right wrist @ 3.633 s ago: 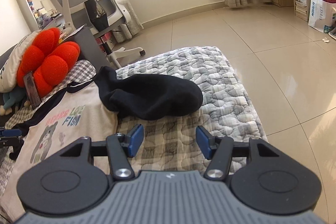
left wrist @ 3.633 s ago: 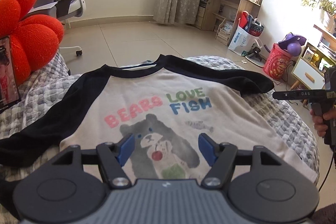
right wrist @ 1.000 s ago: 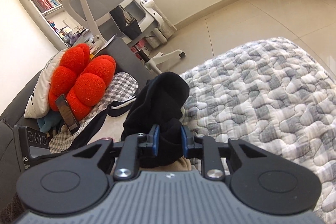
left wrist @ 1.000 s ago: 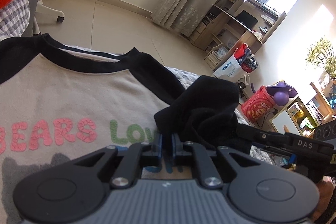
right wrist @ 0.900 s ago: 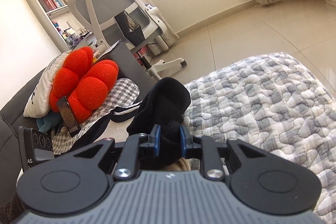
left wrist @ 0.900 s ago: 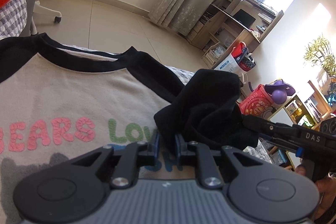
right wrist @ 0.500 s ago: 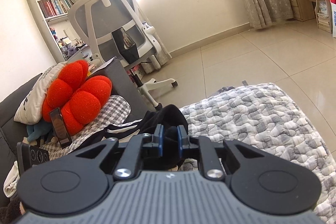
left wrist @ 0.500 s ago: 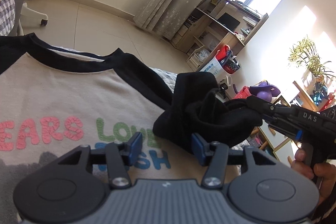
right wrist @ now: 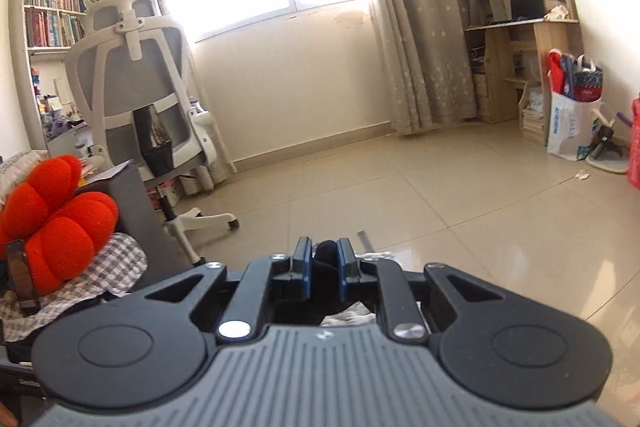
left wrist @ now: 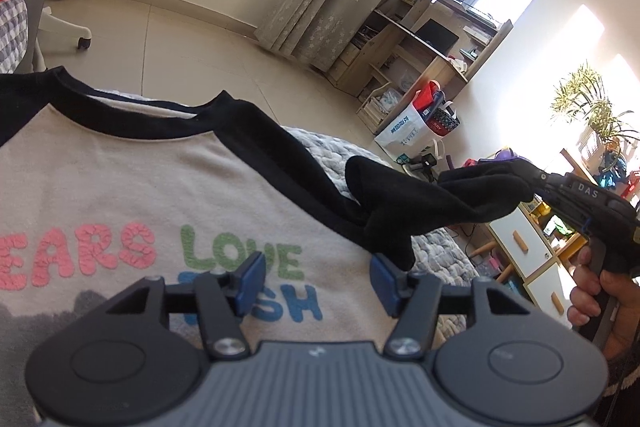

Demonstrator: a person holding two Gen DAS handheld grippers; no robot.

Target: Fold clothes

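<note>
A cream T-shirt (left wrist: 120,195) with black sleeves and the print "BEARS LOVE FISH" lies flat on the quilted bed. Its black right sleeve (left wrist: 420,203) is lifted off the bed and stretched to the right. My right gripper (left wrist: 534,183) is shut on the sleeve's end. In the right wrist view, black cloth (right wrist: 325,265) is pinched between the blue pads of the right gripper (right wrist: 323,245). My left gripper (left wrist: 316,277) hovers over the print with its jaws opening and nothing pressed between them. A fold of the sleeve hangs just beyond its right finger.
A person's hand (left wrist: 600,299) holds the right gripper's handle. The grey quilt (left wrist: 332,155) ends at tiled floor. A red cushion (right wrist: 60,219) and a white office chair (right wrist: 136,75) stand on the left. A white bag (left wrist: 408,127) and a drawer cabinet (left wrist: 528,247) stand on the right.
The left gripper let go of the black sleeve and opened. The right gripper, still holding the sleeve, rose and tipped up, drawing the sleeve out to the right.
</note>
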